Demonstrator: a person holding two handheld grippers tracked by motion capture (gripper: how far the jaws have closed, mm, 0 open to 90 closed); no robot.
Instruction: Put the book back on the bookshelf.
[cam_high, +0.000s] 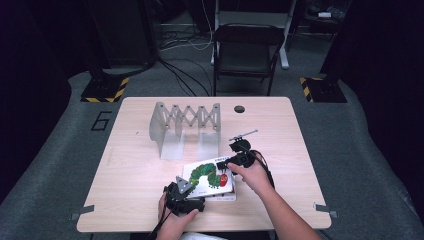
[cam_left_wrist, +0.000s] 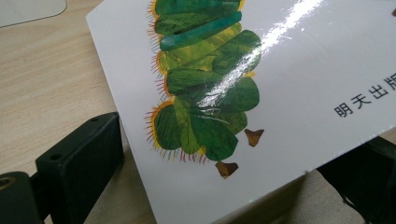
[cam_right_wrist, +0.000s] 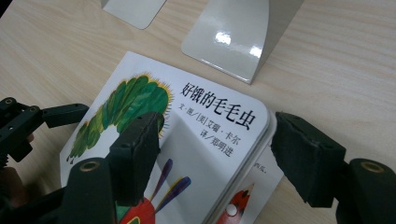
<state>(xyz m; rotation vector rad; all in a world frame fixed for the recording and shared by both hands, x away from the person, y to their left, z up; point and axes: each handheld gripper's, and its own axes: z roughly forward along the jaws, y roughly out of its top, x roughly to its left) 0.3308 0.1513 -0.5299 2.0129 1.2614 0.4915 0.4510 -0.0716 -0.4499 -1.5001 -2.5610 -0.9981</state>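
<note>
The caterpillar picture book (cam_high: 209, 176) lies flat near the counter's (cam_high: 135, 170) front edge atop another book, its corner between the released right gripper's (cam_right_wrist: 215, 154) wide jaws, while the left gripper (cam_high: 186, 196) straddles its opposite corner, also spread open.

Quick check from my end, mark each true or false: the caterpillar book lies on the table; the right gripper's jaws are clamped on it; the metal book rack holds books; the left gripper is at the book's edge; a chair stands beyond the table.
1. The caterpillar book lies on the table. True.
2. The right gripper is clamped on it. False: its jaws stand open, straddling the book's corner.
3. The metal book rack holds books. False: it stands empty.
4. The left gripper is at the book's edge. True.
5. A chair stands beyond the table. True.
</note>
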